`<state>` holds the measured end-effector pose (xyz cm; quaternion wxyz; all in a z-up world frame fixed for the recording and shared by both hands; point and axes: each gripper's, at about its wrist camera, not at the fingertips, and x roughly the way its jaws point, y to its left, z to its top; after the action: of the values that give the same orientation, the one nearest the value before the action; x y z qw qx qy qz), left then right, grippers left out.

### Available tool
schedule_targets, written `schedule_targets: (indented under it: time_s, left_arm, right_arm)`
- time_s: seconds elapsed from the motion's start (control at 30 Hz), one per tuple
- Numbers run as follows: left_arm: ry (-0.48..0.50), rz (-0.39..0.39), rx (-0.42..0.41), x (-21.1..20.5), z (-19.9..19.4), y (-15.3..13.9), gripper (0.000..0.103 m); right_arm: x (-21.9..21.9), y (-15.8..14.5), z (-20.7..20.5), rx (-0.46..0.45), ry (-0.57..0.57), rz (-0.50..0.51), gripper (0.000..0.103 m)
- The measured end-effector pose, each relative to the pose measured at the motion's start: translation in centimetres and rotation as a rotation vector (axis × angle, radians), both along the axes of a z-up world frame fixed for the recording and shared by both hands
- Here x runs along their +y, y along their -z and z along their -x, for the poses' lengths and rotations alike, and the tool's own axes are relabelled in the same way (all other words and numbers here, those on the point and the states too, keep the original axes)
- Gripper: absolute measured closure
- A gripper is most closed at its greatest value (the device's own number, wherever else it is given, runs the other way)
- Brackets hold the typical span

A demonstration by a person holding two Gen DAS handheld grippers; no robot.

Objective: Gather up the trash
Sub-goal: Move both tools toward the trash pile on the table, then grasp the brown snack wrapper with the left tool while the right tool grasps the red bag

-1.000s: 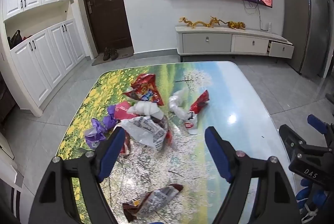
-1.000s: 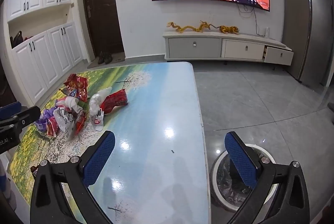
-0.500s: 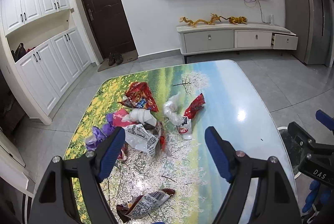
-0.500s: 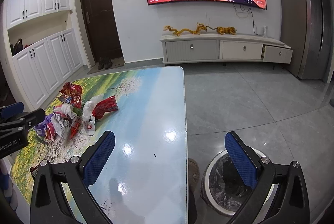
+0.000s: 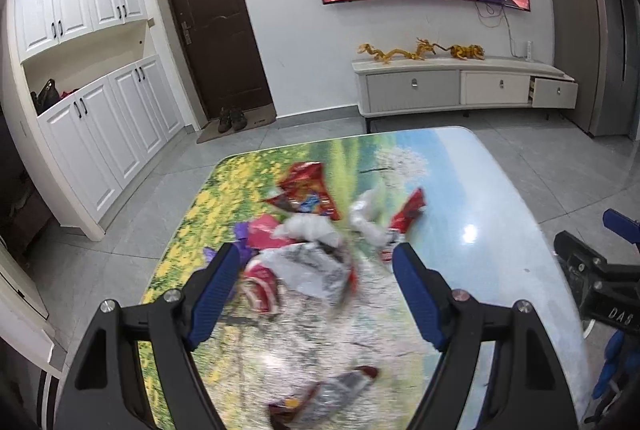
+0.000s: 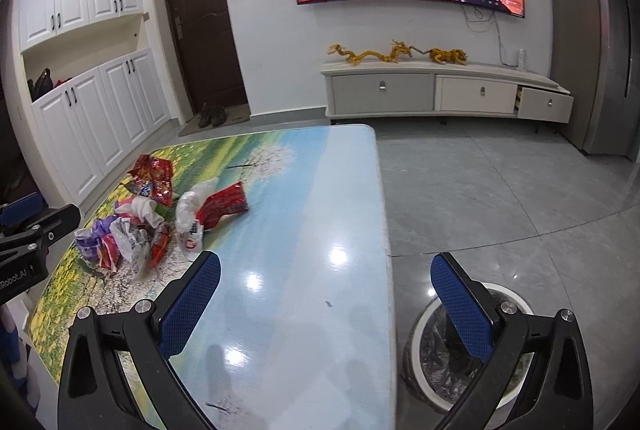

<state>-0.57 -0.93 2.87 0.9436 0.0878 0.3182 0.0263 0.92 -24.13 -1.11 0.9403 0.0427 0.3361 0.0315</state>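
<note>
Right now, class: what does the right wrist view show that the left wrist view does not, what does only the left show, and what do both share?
Only the right wrist view shows the round white-rimmed trash bin with a dark liner on the floor beside the table. Only the left wrist view shows the lone silver-and-red wrapper near the table's front edge. Both share the landscape-printed glossy table, the pile of crumpled snack wrappers and open tongs.
</note>
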Motion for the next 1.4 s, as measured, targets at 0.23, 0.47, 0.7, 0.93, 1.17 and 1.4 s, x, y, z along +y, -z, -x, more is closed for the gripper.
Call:
schedule_targets:
  time_s: [0.23,0.47,0.7,0.93,1.17,1.4]
  left_arm:
    - [0.001,0.075,0.068,7.2,-0.1,1.3,0.025]
    - [0.183,0.191,0.181,8.5,1.1,5.2,0.025]
    - [0.363,0.211,0.288,5.7,1.3,9.4,0.026]
    - [0.383,0.269,0.340,6.3,0.8,11.4,0.042]
    - [0.408,0.309,0.360,6.2,0.9,11.9,0.071]
    - [0.399,0.297,0.346,5.4,1.2,11.6,0.085]
  right_arm:
    - [4.4,0.3,-2.6,0.039,-0.088,0.016,0.000]
    - [8.5,1.5,-6.1,0.098,-0.157,0.031,0.008]
    - [11.1,4.0,-11.0,0.194,-0.170,0.022,0.015]
    - [12.0,6.5,-15.0,0.279,-0.137,-0.059,0.027]
    - [12.2,7.7,-16.7,0.326,-0.150,-0.116,0.068]
    - [10.9,6.7,-15.1,0.290,-0.193,-0.159,0.090]
